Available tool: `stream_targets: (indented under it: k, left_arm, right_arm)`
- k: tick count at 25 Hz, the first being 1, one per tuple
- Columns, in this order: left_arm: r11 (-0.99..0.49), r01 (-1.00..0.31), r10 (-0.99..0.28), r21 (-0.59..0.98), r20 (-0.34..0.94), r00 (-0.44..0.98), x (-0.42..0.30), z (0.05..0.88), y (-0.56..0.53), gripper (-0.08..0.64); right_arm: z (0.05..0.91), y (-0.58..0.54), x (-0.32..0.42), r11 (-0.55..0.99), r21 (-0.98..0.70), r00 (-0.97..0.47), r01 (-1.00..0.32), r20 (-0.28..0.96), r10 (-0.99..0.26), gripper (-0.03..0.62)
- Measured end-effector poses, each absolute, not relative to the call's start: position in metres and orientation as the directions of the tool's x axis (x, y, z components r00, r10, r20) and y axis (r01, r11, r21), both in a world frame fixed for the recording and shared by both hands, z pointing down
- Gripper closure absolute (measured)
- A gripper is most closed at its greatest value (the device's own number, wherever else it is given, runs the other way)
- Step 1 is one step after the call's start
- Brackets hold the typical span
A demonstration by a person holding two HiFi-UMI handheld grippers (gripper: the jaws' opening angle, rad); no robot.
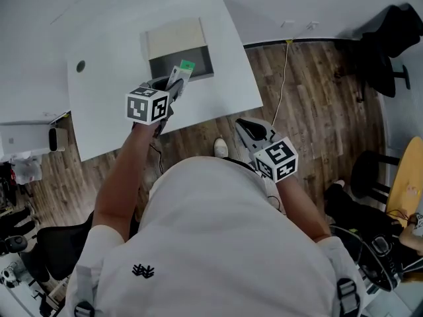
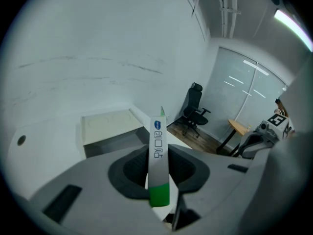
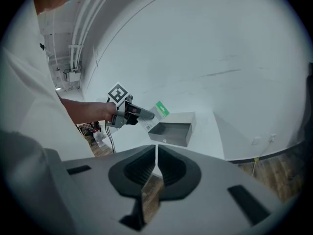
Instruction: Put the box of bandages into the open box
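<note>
My left gripper (image 1: 173,90) is shut on the box of bandages (image 1: 182,71), a slim white box with a green end, and holds it in the air just short of the open box (image 1: 177,47). In the left gripper view the bandage box (image 2: 158,155) stands edge-on between the jaws, with the open box (image 2: 110,129) beyond it on the white table (image 1: 112,38). The right gripper view shows the left gripper (image 3: 142,113) with the bandage box (image 3: 157,113) over the near rim of the open box (image 3: 173,129). My right gripper (image 1: 246,132) is shut and empty, hanging off the table above the floor.
The open box has a grey inside and a beige flap folded back. A small round hole (image 1: 80,65) marks the tabletop at the left. Wooden floor (image 1: 310,111), a cable (image 1: 284,78) and a black office chair (image 2: 194,110) lie to the right of the table.
</note>
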State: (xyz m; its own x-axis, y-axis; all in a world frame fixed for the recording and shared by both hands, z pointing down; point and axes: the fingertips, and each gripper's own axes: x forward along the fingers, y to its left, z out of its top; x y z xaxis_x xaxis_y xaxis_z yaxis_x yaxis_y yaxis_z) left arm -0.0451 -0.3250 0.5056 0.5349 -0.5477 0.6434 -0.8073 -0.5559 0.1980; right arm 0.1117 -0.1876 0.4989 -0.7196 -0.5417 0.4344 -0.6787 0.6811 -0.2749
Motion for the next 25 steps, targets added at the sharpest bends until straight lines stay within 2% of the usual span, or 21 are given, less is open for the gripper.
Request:
stream_targets:
  k: [13, 25]
  left_arm:
    - [-0.52, -0.848, -0.495, 0.104, 0.772, 0.398, -0.036, 0.562, -0.395, 0.471]
    - [-0.533, -0.845, -0.441, 0.042, 0.839, 0.32, -0.041, 0.6, -0.423, 0.471]
  right_arm:
    - [0.513, -0.201, 0.158, 0.641, -0.33, -0.715, -0.693, 0.434, -0.549, 0.577]
    - [0.522, -0.201, 0.182, 0.592, -0.349, -0.683, -0.727, 0.458, -0.569, 0.577]
